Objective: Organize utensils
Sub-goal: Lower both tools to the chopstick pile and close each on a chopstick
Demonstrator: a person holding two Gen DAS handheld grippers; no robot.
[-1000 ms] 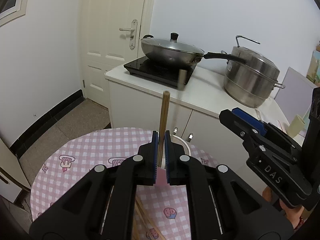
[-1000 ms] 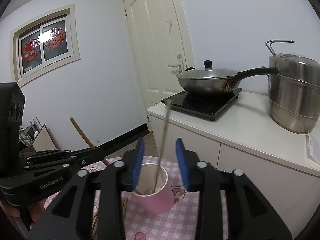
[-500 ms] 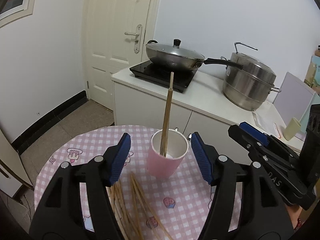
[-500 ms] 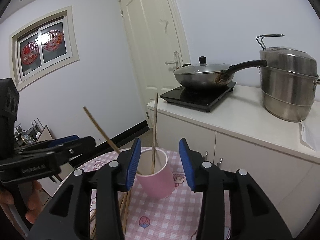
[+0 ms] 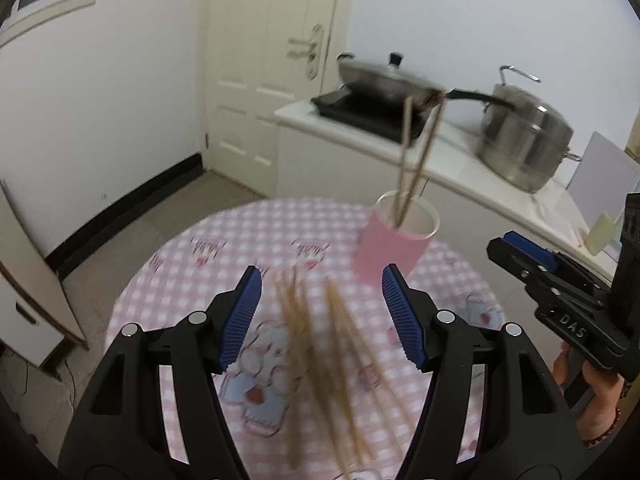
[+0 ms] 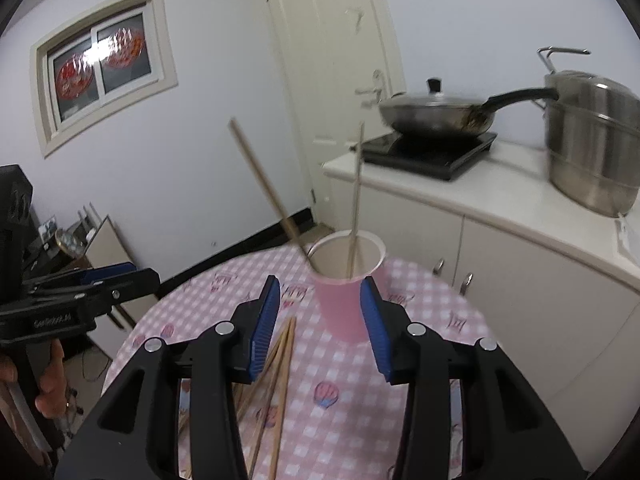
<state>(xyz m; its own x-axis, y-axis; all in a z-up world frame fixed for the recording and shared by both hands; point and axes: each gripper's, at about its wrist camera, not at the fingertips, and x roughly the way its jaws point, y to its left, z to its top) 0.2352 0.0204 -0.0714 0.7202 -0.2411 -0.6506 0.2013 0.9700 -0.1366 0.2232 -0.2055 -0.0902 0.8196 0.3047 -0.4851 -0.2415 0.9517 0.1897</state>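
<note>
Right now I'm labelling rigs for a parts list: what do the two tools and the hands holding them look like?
Both are matte black plastic with ribbed blue pads and silver screws. The left tool carries white lettering on its side, too blurred to read; the right tool reads "DAS". Bare hands grip each, the right hand wearing a beaded bracelet.

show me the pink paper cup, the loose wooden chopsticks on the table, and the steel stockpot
pink paper cup [image 6: 342, 312], right wrist view, side wall
loose wooden chopsticks [image 5: 316, 352], left wrist view, mid-bundle
steel stockpot [image 6: 592, 152], right wrist view, body

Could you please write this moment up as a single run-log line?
left hand-held gripper: open, empty | right hand-held gripper: open, empty | pink cup: upright, two chopsticks inside | loose chopsticks: on table
</note>
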